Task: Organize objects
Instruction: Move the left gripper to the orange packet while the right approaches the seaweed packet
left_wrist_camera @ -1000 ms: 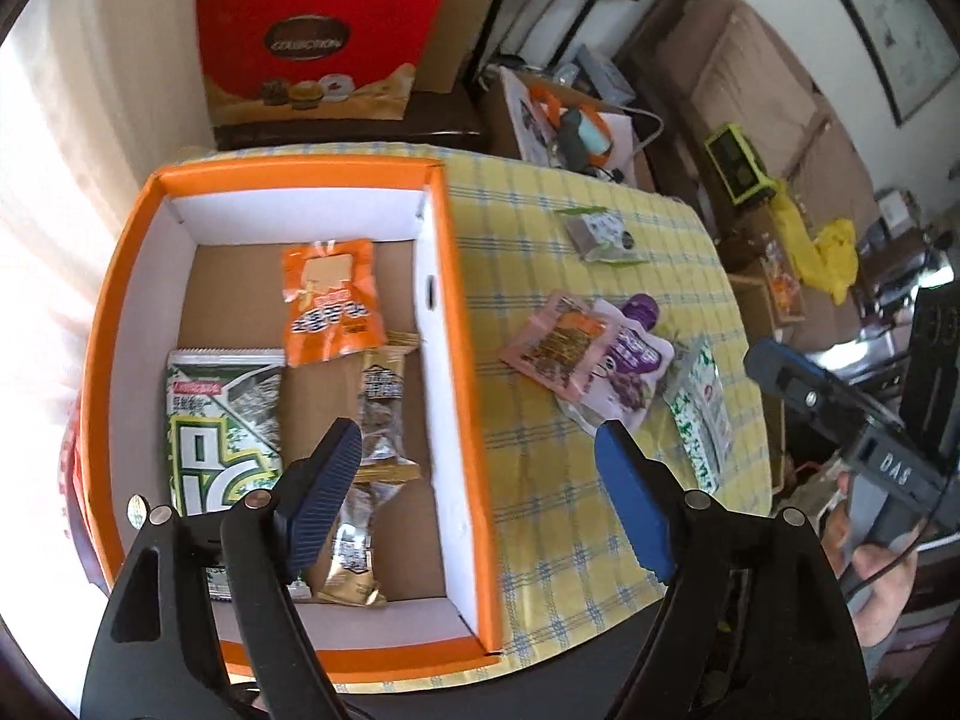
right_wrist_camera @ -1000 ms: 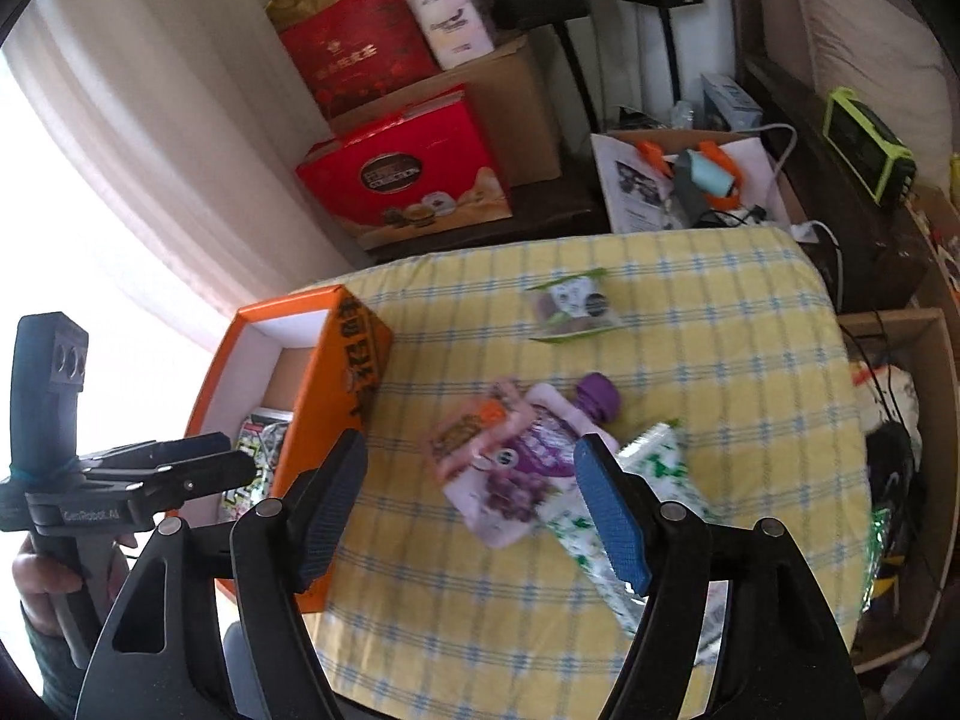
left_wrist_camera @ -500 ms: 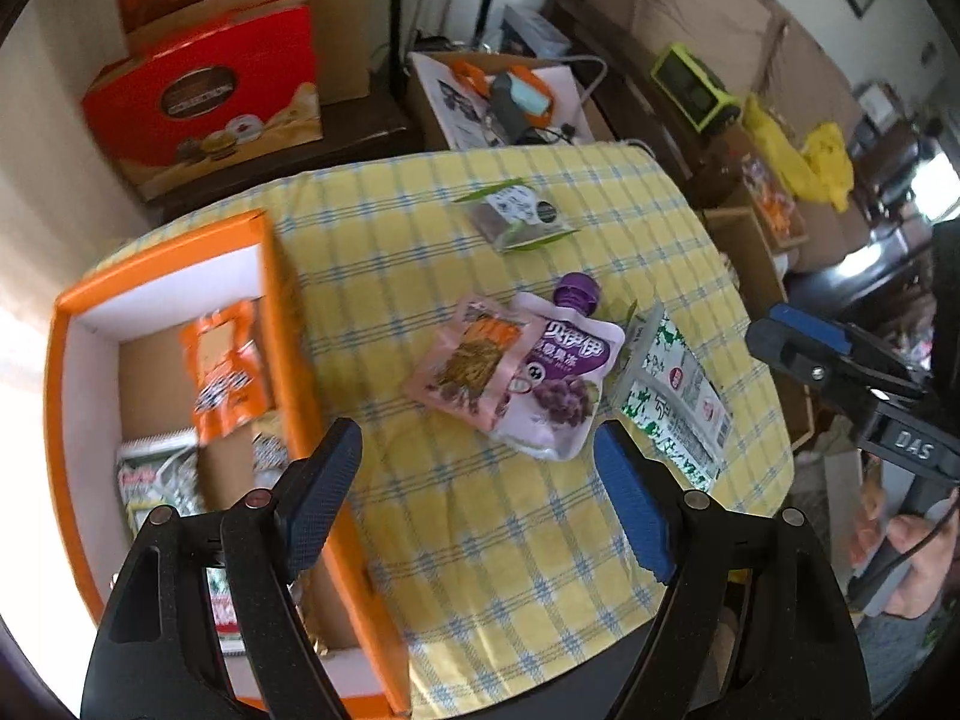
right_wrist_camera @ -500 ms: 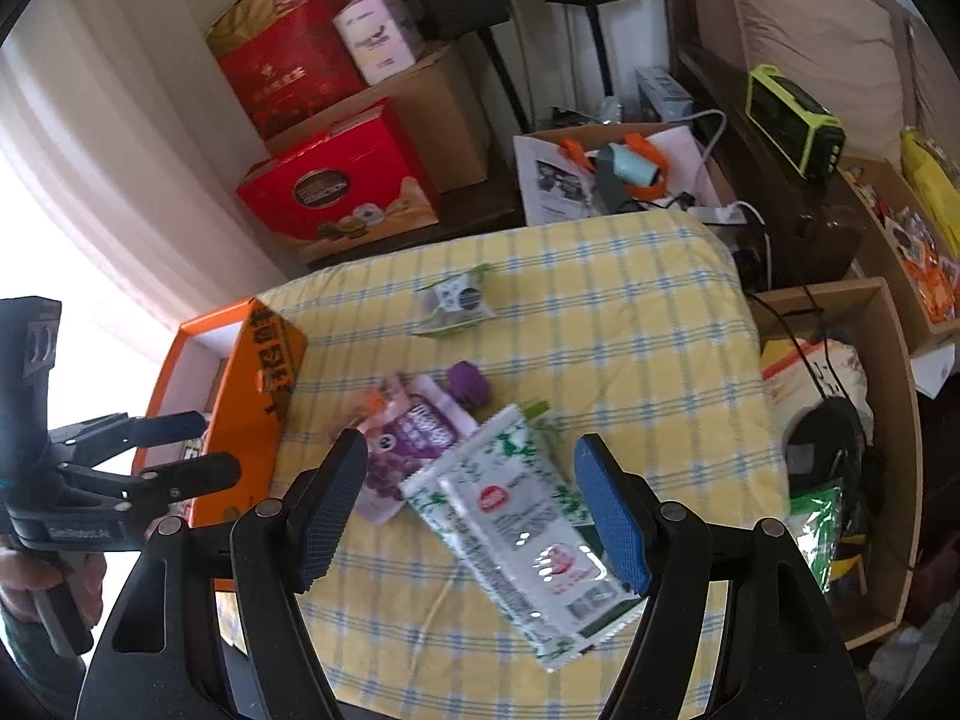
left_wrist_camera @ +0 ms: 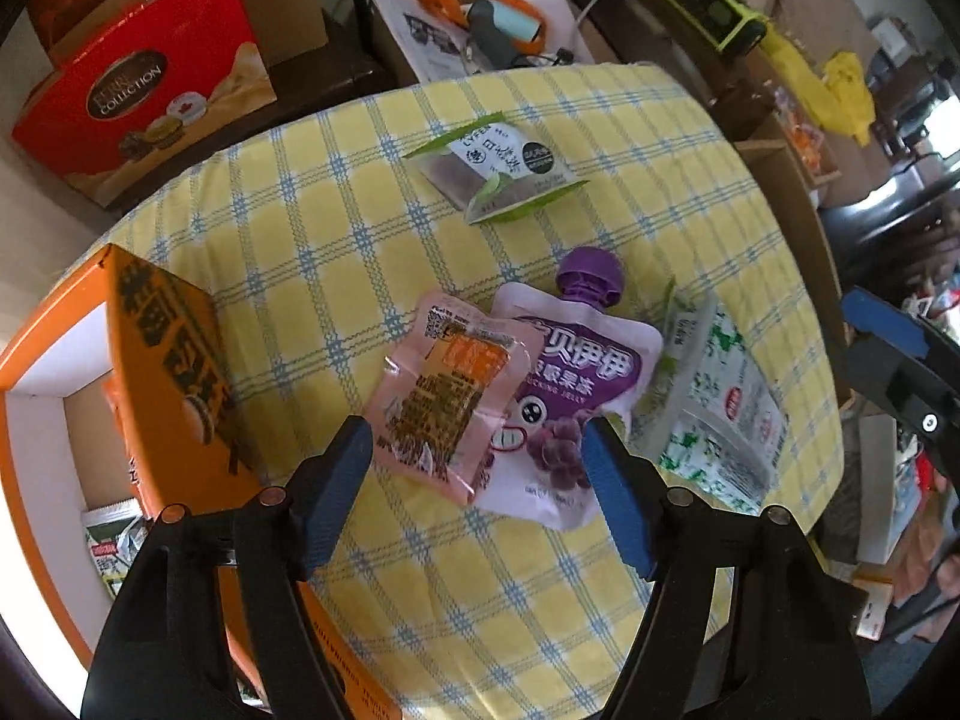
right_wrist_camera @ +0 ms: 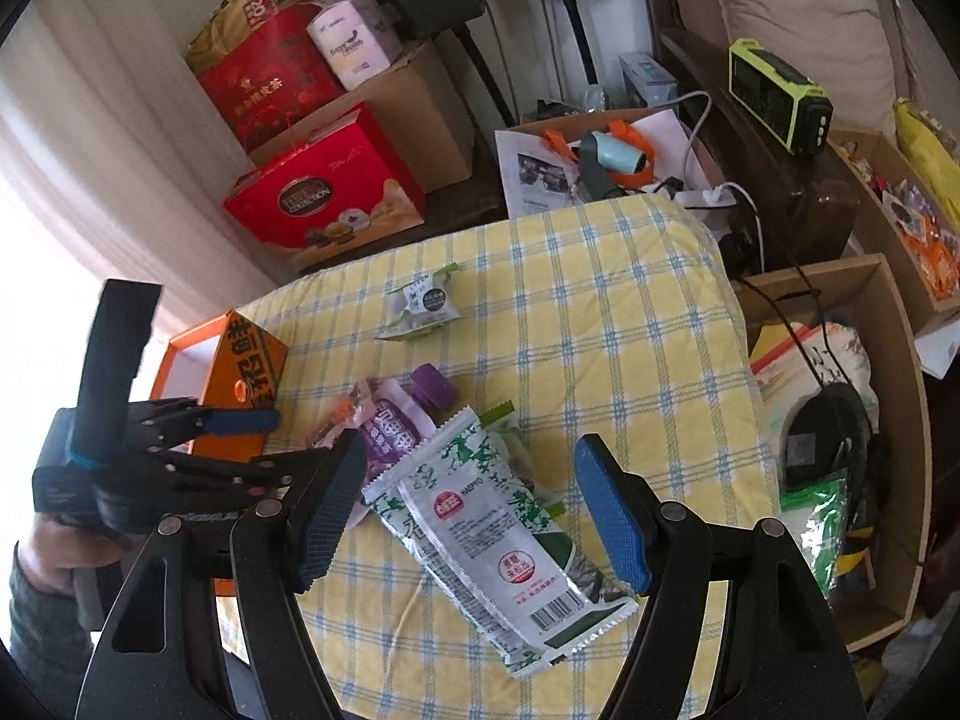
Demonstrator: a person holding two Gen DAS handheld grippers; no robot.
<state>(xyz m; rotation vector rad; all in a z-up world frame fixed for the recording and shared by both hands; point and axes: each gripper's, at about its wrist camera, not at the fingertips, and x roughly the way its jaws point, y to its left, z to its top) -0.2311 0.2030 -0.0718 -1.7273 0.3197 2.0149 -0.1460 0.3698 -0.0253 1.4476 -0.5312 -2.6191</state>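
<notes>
Both grippers hover with jaws spread, holding nothing. The left gripper (left_wrist_camera: 477,468) hangs over a pink packet (left_wrist_camera: 453,396) overlapping a purple pouch (left_wrist_camera: 576,384). The right gripper (right_wrist_camera: 465,507) hangs over a green-and-white packet (right_wrist_camera: 486,516). Only the left view shows snacks inside the orange box (left_wrist_camera: 165,336).

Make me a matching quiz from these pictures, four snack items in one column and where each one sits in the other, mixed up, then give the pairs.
1. pink packet
2. purple jelly pouch
3. green-and-white packet
4. small green-edged pouch

A. alone, farther back on the cloth
B. between the right gripper's fingers
C. overlapping the jelly pouch, on the side toward the orange box
D. between the pink and the green-and-white packets

Pairs: 1-C, 2-D, 3-B, 4-A
</notes>
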